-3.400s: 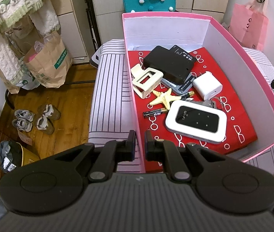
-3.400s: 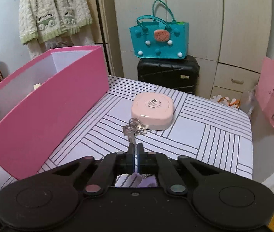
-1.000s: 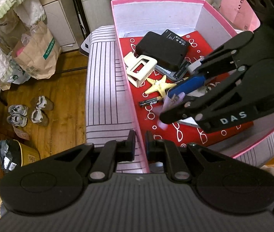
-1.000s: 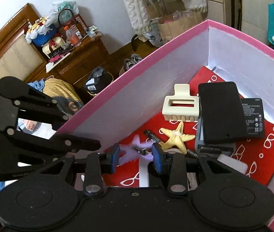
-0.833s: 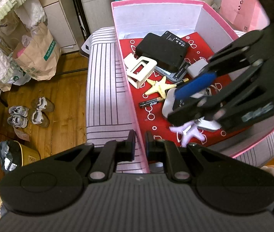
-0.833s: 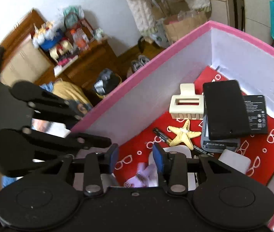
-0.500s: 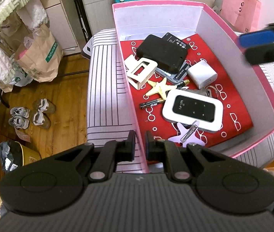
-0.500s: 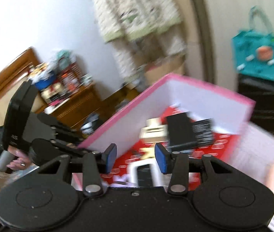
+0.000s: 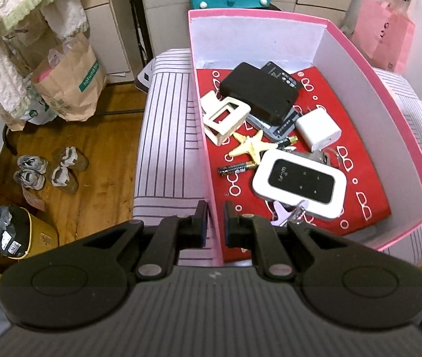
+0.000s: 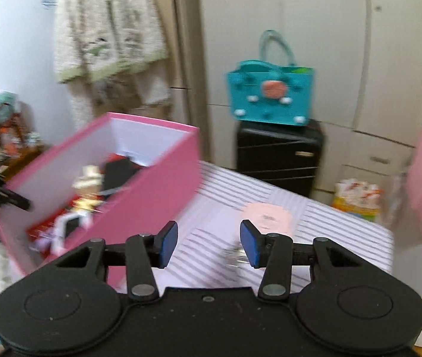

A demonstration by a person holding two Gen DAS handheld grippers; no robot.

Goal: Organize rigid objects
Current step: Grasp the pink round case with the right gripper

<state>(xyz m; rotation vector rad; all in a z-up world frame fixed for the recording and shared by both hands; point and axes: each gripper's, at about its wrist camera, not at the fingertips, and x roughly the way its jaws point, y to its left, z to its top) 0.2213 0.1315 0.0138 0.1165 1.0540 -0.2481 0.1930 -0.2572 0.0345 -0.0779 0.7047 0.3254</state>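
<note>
The left tongs (image 9: 214, 218) are being kept pinched on the near wall of the pink box (image 9: 389, 89), one finger outside it and one inside. Just beyond them inside the box, a lilac clip (image 9: 285, 212) is lying on the red lining, touching the white router (image 9: 298, 183). Farther on, a battery (image 9: 236, 168), a starfish (image 9: 251, 145), a cream hair claw (image 9: 224, 117), a white charger (image 9: 318, 131) and a black case (image 9: 260, 92) are being held by the box.

The right tongs (image 10: 208, 245) are being spread, nothing between their blue pads, and their jaws have just been opening. Just beyond them, blurred keys (image 10: 234, 257) are lying on the striped counter (image 10: 344, 223), with a pink round case (image 10: 267, 215) farther on. The box is standing to their left.
</note>
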